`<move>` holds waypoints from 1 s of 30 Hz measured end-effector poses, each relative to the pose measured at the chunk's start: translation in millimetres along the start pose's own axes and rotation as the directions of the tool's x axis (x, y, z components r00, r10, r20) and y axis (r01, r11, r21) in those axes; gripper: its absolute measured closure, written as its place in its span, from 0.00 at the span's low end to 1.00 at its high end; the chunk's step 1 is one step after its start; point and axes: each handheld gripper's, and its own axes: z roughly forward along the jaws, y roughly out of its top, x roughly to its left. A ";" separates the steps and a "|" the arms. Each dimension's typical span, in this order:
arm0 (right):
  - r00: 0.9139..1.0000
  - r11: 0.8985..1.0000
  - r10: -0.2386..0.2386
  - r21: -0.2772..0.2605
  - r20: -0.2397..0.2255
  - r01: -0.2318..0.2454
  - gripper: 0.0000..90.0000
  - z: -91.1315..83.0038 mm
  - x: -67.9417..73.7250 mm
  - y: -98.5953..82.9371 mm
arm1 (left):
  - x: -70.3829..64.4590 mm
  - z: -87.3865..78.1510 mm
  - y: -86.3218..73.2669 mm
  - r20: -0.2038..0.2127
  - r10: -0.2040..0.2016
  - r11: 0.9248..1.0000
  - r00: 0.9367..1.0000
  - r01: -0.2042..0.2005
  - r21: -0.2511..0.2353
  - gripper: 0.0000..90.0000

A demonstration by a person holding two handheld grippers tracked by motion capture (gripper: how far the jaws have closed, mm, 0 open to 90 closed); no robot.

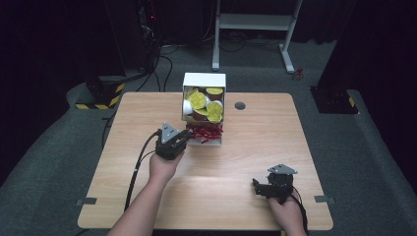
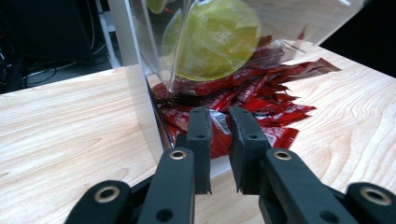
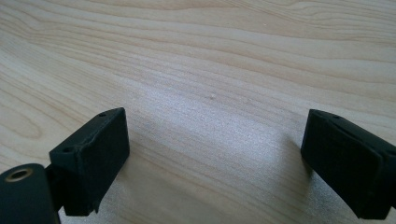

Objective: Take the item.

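A: How does the left gripper (image 2: 218,116) stand?

B: Its two black jaws are drawn close, a narrow gap between them, and a red sachet (image 2: 220,135) sits in that gap. In the left gripper view the jaws press on it from both sides, at the near edge of the heap.

A: And where is that heap?

B: The red sachets (image 2: 261,100) lie in the open bottom tray of a white dispenser (image 1: 204,81) that stands at the far middle of the table (image 1: 147,196). In the high view the left gripper (image 1: 183,136) reaches the tray from its left side, the hand (image 1: 164,164) behind it nearer the person.

A: What is above the sachets?

B: A clear-fronted bin in the same dispenser, holding round pods with yellow-green lids (image 1: 206,105). One lid (image 2: 212,39) shows large and blurred just above the jaws.

A: The right gripper (image 3: 212,163)?

B: Spread wide, nothing between the jaws but bare wood. In the high view it (image 1: 260,188) rests low over the near right part of the table, well apart from the dispenser, pointing left.

A: Anything else on the table?

B: A small dark round cap (image 1: 240,105) set in the top, just right of the dispenser.
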 end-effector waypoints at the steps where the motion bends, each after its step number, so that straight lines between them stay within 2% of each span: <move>1: 1.000 1.000 0.000 0.000 0.000 0.000 0.09 0.0 0.0 0.0 | 0.1 -0.8 0.2 -0.004 0.005 1.000 1.000 -0.005 0.000 0.86; 4: 1.000 1.000 0.000 0.000 0.000 0.000 0.09 0.0 0.0 0.0 | 0.8 0.2 0.4 -0.002 0.013 1.000 1.000 -0.013 0.001 0.82; 6: 1.000 1.000 0.000 0.000 0.000 0.000 0.09 0.0 0.0 0.0 | 0.5 2.5 1.3 -0.013 0.017 1.000 1.000 -0.017 -0.002 0.72; 8: 1.000 1.000 0.000 0.000 0.000 0.000 0.09 0.0 0.0 0.0 | -0.1 7.6 3.1 -0.042 0.022 1.000 0.999 -0.021 0.015 0.55; 11: 1.000 1.000 0.000 0.000 0.000 0.000 0.09 0.0 0.0 0.0 | -0.8 16.1 5.1 -0.053 0.030 0.999 0.998 -0.028 0.038 0.49; 12: 1.000 1.000 0.000 0.002 0.000 0.000 0.09 -0.1 0.0 0.1 | -1.9 19.4 5.9 -0.056 0.046 0.998 0.997 -0.043 0.048 0.48; 14: 1.000 1.000 0.000 0.002 0.000 0.000 0.09 -0.1 0.0 0.1 | -5.0 25.6 6.7 -0.062 0.076 0.996 0.995 -0.073 0.060 0.48; 16: 1.000 1.000 0.000 0.002 0.000 0.000 0.09 -0.1 -0.1 0.1 | -4.5 30.4 6.3 -0.057 0.054 0.997 0.997 -0.051 0.061 0.52; 18: 1.000 1.000 0.000 0.002 0.000 0.000 0.09 -0.1 -0.1 0.0 | -1.8 33.6 5.6 -0.052 0.015 0.998 0.999 -0.011 0.068 0.54; 19: 1.000 1.000 0.000 0.002 0.000 0.000 0.09 -0.1 -0.1 0.1 | -2.3 34.7 5.0 -0.052 0.010 0.998 0.999 -0.006 0.068 0.57; 21: 1.000 1.000 0.000 0.002 0.000 0.000 0.09 -0.1 -0.1 0.1 | -2.2 34.1 5.0 -0.062 0.024 0.998 0.998 -0.020 0.064 0.63; 25: 1.000 1.000 0.000 0.002 0.000 0.000 0.09 -0.1 -0.1 0.1 | 2.0 29.6 5.2 -0.058 0.001 0.999 0.998 0.002 0.053 0.74; 30: 1.000 1.000 0.000 0.002 0.000 0.000 0.09 -0.1 -0.1 0.0 | 1.5 24.4 4.8 -0.053 -0.001 0.999 0.999 0.003 0.036 0.82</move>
